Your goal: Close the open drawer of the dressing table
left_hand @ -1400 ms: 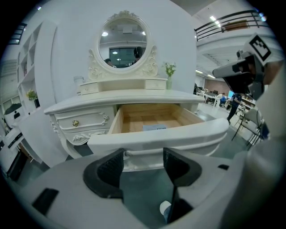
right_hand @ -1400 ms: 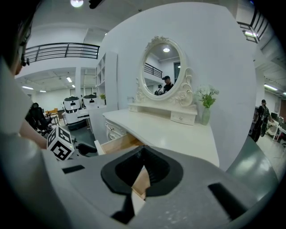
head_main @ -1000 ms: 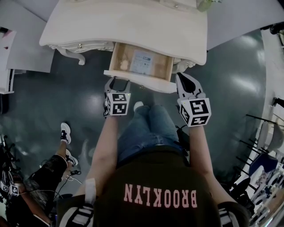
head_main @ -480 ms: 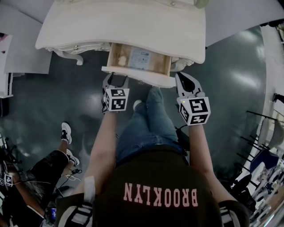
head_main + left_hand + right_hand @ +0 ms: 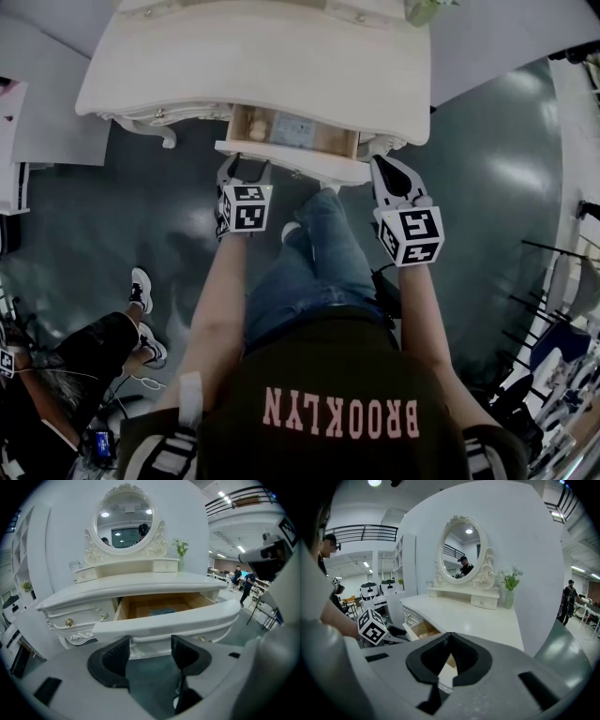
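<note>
The cream dressing table point(image 5: 253, 56) fills the top of the head view. Its wooden drawer point(image 5: 292, 134) stands partly out, with a pale paper point(image 5: 298, 129) inside. My left gripper point(image 5: 247, 169) is open, its fingertips against the left part of the white drawer front point(image 5: 309, 167). In the left gripper view the drawer front point(image 5: 164, 619) lies just beyond the open left gripper point(image 5: 150, 644). My right gripper point(image 5: 382, 169) is shut and holds nothing, just off the drawer's right end. In the right gripper view, the right gripper point(image 5: 450, 635) points at the drawer point(image 5: 423, 630).
An oval mirror point(image 5: 125, 522) and a vase of greenery point(image 5: 181, 555) stand on the table's back shelf. Small drawers with gold knobs point(image 5: 69, 622) sit left of the open one. Another person point(image 5: 103, 361) crouches at the lower left. My own legs point(image 5: 319, 244) are below the drawer.
The drawer has slid inward; less of its inside shows. Both grippers have moved forward with it, the left one staying at the drawer front.
</note>
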Available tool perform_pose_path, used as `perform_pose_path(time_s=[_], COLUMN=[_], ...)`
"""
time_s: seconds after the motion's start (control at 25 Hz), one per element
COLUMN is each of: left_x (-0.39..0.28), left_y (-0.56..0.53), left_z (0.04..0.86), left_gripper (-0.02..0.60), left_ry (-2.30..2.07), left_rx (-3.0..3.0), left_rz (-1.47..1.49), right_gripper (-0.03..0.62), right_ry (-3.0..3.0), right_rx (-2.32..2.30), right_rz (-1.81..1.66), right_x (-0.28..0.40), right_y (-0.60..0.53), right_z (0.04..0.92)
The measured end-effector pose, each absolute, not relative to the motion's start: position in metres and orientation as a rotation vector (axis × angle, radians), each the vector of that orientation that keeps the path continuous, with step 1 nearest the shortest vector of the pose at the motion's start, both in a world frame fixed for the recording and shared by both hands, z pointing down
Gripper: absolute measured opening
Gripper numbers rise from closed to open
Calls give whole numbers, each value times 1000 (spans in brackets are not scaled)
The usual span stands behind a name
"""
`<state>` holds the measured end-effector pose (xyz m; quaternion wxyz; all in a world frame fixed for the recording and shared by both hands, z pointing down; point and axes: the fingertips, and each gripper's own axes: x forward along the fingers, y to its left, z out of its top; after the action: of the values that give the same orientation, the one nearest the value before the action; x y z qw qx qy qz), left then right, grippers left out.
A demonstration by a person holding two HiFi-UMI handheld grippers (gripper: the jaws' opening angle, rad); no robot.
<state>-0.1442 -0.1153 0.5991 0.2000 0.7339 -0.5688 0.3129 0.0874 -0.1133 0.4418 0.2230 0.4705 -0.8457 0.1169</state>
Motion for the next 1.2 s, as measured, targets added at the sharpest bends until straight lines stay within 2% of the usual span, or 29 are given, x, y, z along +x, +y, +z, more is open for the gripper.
perform_pose_path(time_s=[1.2], left_x=[-139], left_y=[-195], left_z=[600], left_gripper=[255], left_ry=[-1603], left_rx=[2038], left_rz=[873], right_gripper=[-3], right_ry=[-2305], right_rx=[1380], right_rz=[365], right_x=[116], right_y=[-180], right_z=[442])
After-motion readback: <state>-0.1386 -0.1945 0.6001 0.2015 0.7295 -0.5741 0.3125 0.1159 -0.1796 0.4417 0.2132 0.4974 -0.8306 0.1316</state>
